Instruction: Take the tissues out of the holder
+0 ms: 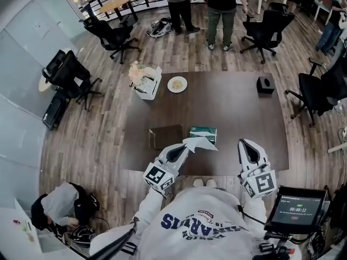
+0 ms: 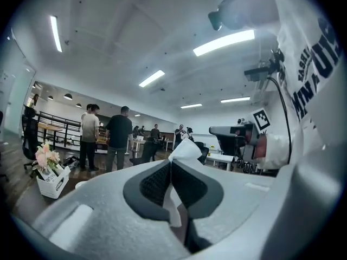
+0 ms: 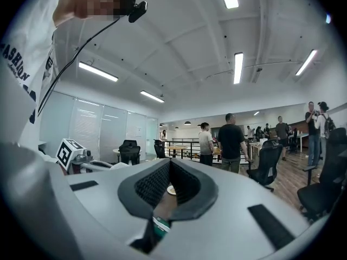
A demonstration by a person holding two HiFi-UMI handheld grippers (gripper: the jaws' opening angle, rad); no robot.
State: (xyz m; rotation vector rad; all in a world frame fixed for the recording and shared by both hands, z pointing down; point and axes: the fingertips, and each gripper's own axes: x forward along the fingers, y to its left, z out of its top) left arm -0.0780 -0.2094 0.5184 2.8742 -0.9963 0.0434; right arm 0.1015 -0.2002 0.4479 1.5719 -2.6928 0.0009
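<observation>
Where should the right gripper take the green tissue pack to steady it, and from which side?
Likely its right end, from above. The green tissue pack lies flat on the table; the brown holder sits at its left, and the left gripper pinches a tissue over its near edge, so that end looks free.

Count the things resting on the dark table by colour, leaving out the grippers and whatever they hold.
White: 2, the white box of flowers and the round white plate
Black: 1, the small black box
Brown: 1, the flat brown case
Green: 1, the green tissue pack
Total: 5
</observation>
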